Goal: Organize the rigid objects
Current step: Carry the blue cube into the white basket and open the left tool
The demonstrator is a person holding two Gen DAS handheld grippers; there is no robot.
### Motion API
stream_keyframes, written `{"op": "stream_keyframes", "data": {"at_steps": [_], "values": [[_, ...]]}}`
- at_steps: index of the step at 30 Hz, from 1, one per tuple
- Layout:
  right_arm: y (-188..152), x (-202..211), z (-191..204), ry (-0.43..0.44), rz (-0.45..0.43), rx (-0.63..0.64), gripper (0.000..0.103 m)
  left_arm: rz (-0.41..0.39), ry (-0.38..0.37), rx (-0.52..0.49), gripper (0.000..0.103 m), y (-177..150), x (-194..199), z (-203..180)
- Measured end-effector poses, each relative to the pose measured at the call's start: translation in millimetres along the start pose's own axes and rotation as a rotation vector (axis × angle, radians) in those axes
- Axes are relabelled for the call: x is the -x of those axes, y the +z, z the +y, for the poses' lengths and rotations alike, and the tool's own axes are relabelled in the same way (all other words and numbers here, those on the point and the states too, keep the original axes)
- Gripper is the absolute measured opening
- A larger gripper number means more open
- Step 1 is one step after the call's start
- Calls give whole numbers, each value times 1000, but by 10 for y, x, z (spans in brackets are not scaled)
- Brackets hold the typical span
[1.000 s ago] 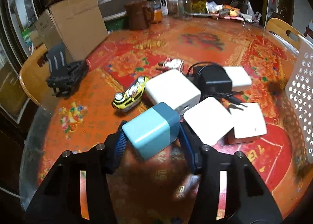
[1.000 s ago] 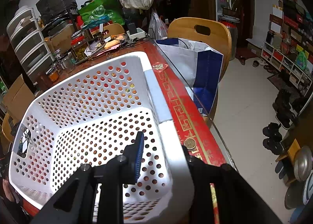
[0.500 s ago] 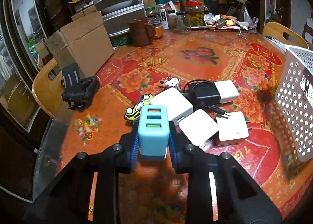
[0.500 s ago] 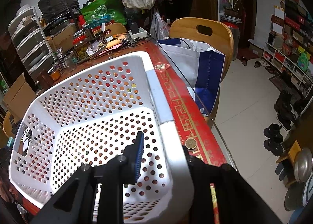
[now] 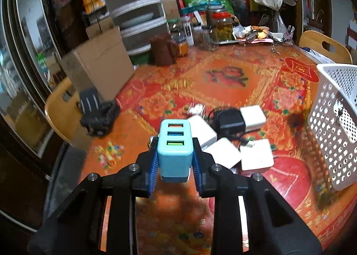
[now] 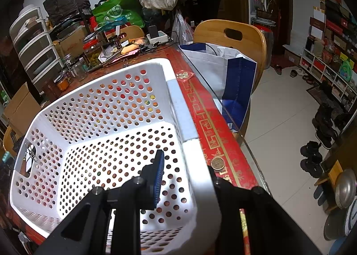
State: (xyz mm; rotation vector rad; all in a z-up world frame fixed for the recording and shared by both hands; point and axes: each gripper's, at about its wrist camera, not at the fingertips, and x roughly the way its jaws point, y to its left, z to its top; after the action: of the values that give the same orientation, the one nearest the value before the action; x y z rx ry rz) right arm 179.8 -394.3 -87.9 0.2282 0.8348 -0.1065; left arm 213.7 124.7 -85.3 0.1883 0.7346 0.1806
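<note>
Lifted higher off the table than a second ago: blue charger [image 5: 175, 150], clamped between left tongs [image 5: 174, 161]. Right tongs [image 6: 185, 179] pinching the rim of the empty basket [image 6: 178, 103]. Still on the table: white chargers [image 5: 256, 157], black adapter [image 5: 229, 120].

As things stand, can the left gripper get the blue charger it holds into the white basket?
Probably yes. The left gripper holds the blue charger lifted off the table, the white basket stands open-topped to its right, and nothing rises between them. The right gripper grips the far rim only.
</note>
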Motion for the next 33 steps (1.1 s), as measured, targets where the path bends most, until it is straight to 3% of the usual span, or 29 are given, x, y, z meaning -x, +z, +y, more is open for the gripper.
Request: {"op": "stream_keyframes", "data": {"at_steps": [3, 9, 16, 25, 29, 33], "values": [[-1, 0, 1, 1, 0, 2, 23, -43, 41, -51, 25, 208, 209, -168], [-5, 2, -1, 6, 0, 0, 23, -101, 50, -118, 25, 623, 592, -590], [-3, 1, 3, 10, 0, -2, 23, -112, -16, -194, 25, 998, 920, -1340], [-2, -30, 1, 22, 11, 0, 23, -13, -163, -361, 25, 1161, 900, -2655], [-9, -33, -5, 28, 16, 0, 23, 80, -166, -455, 25, 1108, 663, -3140], [-18, -38, -8, 35, 20, -3, 23, 191, -157, -517, 25, 975, 360, -3373]]}}
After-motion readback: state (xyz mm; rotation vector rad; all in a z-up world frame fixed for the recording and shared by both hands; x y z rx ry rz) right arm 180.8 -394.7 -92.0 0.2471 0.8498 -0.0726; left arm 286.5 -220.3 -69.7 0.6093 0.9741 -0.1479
